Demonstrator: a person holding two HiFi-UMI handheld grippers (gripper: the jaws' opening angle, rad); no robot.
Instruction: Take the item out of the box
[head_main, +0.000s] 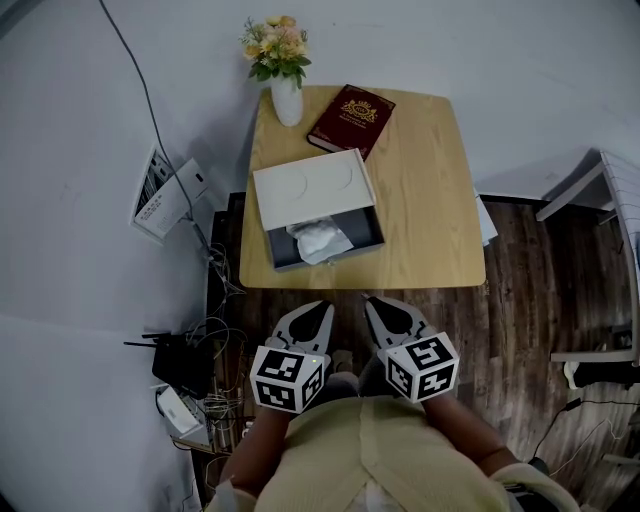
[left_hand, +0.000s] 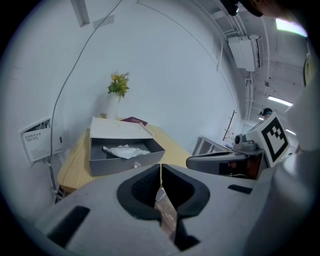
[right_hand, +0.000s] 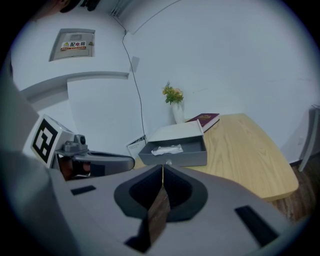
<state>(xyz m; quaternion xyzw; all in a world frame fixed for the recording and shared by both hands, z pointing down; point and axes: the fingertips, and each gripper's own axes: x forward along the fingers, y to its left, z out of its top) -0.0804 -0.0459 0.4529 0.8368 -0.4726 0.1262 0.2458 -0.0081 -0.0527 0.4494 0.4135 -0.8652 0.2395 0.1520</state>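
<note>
The box (head_main: 312, 190) sits on the left half of the wooden table (head_main: 425, 210). Its grey drawer (head_main: 355, 240) is slid out toward the near edge, and the item (head_main: 320, 238), a crumpled white wad, lies inside the drawer, left of its middle. The wad's longer side seems to run left to right along the drawer, slightly skewed. Both pairs of tongs are held low, close to the person's body and short of the table's near edge, well apart from the box. The left tongs (head_main: 322, 306) are pressed together with nothing between them, and the right tongs (head_main: 372, 302) are likewise closed and empty; each gripper view shows its tips meeting on a thin seam. From the left tongs the wad lies almost straight ahead on the far side; from the right tongs it lies ahead and off to the left. So the left hand looks nearer and better lined up. Whichever hand goes must spread its tips first, reach over the drawer's near wall and come down from above, ideally closing across the wad's shorter side. The dark red book (head_main: 350, 118) and flower vase (head_main: 286, 98) at the far edge are clear of that path.
</note>
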